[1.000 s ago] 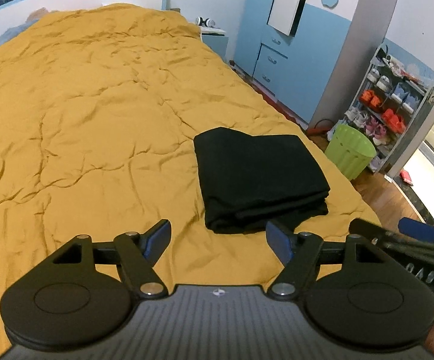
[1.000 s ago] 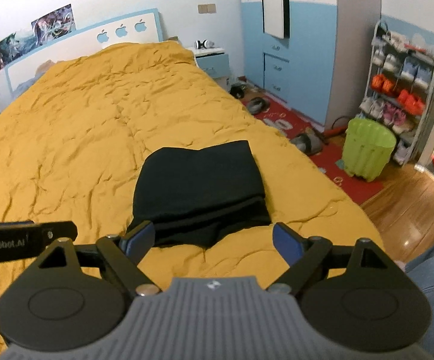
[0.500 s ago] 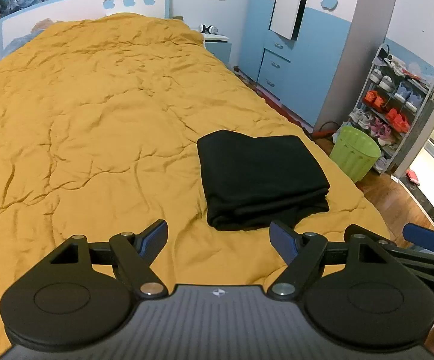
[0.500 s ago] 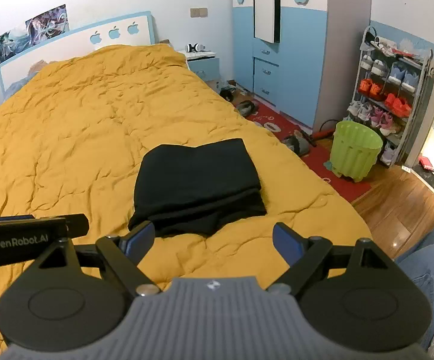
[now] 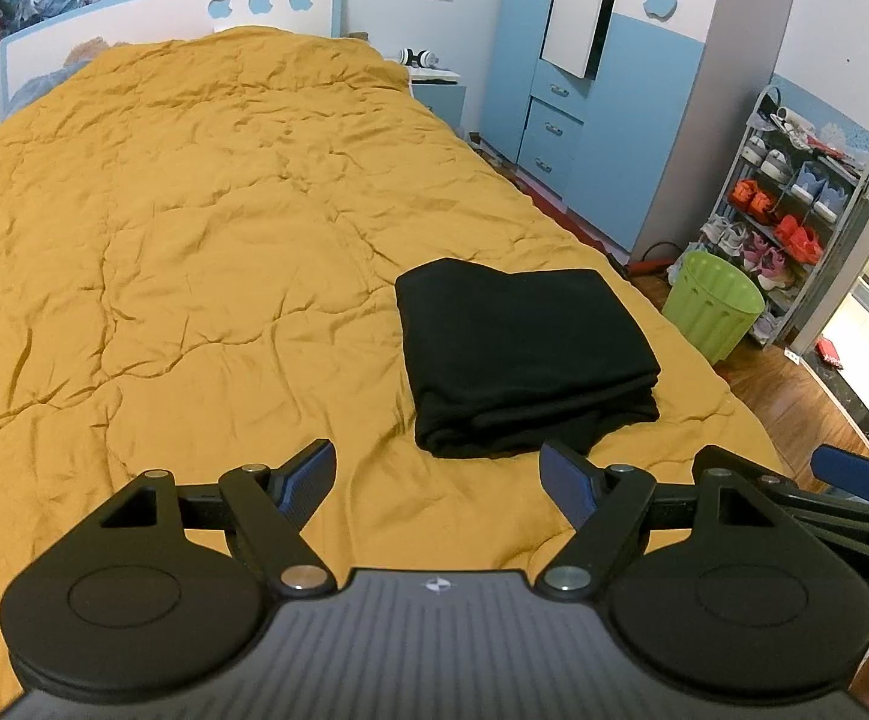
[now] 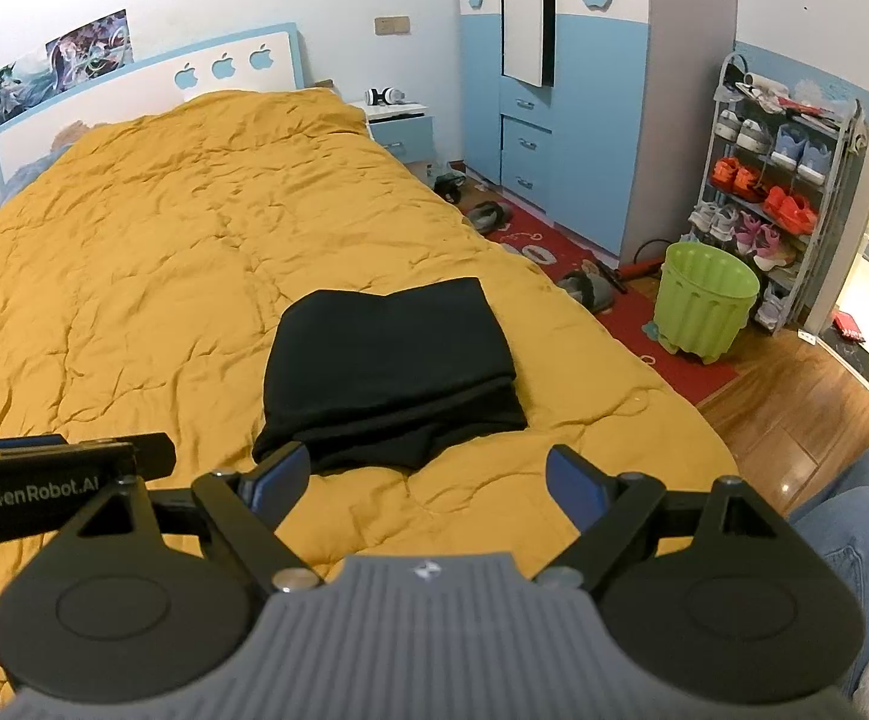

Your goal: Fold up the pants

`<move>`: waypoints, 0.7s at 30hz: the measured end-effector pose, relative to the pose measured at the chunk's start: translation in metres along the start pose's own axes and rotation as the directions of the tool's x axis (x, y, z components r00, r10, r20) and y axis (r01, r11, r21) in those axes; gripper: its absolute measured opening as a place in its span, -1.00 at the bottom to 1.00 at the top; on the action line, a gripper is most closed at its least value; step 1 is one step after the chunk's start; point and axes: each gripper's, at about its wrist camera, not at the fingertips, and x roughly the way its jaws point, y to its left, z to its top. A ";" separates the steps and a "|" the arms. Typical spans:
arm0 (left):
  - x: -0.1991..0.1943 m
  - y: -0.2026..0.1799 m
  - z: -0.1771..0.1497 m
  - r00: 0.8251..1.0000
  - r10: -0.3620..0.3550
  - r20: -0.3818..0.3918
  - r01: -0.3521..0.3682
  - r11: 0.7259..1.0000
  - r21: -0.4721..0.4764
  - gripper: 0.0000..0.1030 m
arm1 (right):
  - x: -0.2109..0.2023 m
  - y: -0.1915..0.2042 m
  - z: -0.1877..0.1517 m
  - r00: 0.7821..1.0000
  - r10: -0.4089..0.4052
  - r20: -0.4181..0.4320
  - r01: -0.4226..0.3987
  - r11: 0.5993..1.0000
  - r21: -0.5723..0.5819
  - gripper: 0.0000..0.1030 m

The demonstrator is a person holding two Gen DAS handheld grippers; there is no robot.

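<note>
"GenRobot.AI" lettering on left tongs [image 6: 86,468], folded pants [image 6: 389,372]

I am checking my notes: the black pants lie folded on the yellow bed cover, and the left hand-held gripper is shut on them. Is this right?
Not quite. The left hand-held gripper is open and holds nothing, as the left wrist view shows. The black pants do lie folded on the yellow bed cover.

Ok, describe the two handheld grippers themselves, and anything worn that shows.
Both match: the left gripper and right gripper have matte black linkage arms with silver pivot pins, round black discs at the base, a ribbed grey body bearing a small round emblem, and blue ribbed pads. In the right wrist view, the left unit's side reads "GenRobot.AI" in pale lettering. No cables show. Blue jeans are visible.
</note>
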 end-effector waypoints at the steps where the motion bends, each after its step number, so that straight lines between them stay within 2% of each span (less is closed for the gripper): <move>1: 0.000 0.000 0.000 1.000 0.001 0.000 -0.001 1.000 0.001 0.75 | 0.000 0.000 0.000 1.000 -0.001 -0.001 0.001 1.000 0.002 0.59; 21: 0.000 0.000 0.000 1.000 0.002 0.001 -0.002 1.000 0.002 0.75 | -0.002 0.000 -0.001 1.000 -0.006 -0.006 0.006 1.000 0.003 0.59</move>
